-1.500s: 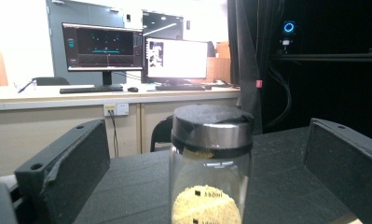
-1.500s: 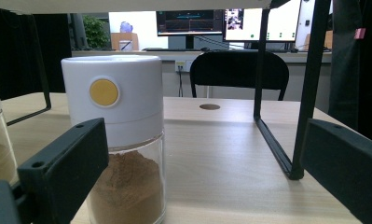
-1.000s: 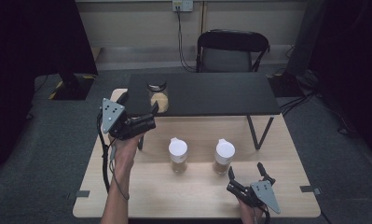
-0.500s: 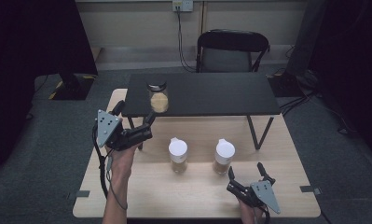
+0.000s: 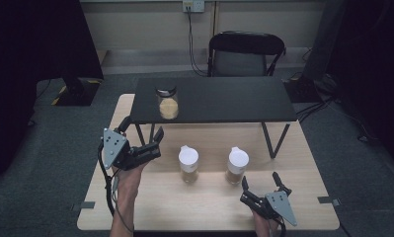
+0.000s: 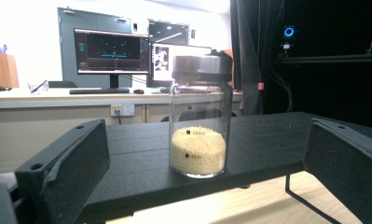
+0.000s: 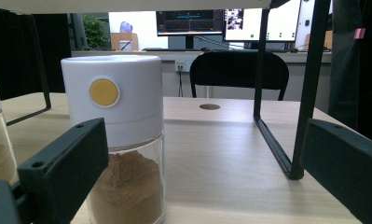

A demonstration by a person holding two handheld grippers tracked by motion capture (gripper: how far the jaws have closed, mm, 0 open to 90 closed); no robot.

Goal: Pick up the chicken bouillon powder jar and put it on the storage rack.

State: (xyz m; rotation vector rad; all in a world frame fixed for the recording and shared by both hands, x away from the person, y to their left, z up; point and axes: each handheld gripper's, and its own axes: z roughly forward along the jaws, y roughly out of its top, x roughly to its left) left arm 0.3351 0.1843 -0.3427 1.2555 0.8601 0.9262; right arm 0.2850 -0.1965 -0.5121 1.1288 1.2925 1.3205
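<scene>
1. The left gripper point(image 5: 140, 140) hangs over the counter point(image 5: 199, 217) at about 8 o'clock from the jar point(image 5: 168, 102), its fingers spread wide and grasping nothing. The jar stands upright on the black shelf point(image 5: 224, 98), near the shelf's front left corner, at roughly 11 o'clock on the counter.
2. In the left gripper view the jar point(image 6: 200, 121) sits centred between the two fingers but well ahead of them. It looks like the thing being reached for, so the approach should run straight forward, keeping that centring.
3. Keep the fingers level with the glass body below the dark lid point(image 6: 201, 69); too low and they would likely catch the shelf edge point(image 6: 188, 184).
4. Close only once the glass lies between the pads; the pale grains fill just the lower part, so the jar is probably light and easy to tip.
5. The right gripper point(image 5: 266, 190) rests at about 5 o'clock on the counter, fingers released and empty, just behind the right shaker point(image 5: 237, 165). The left shaker point(image 5: 188, 164) stands beside that one; steer the left arm clear of both.
</scene>
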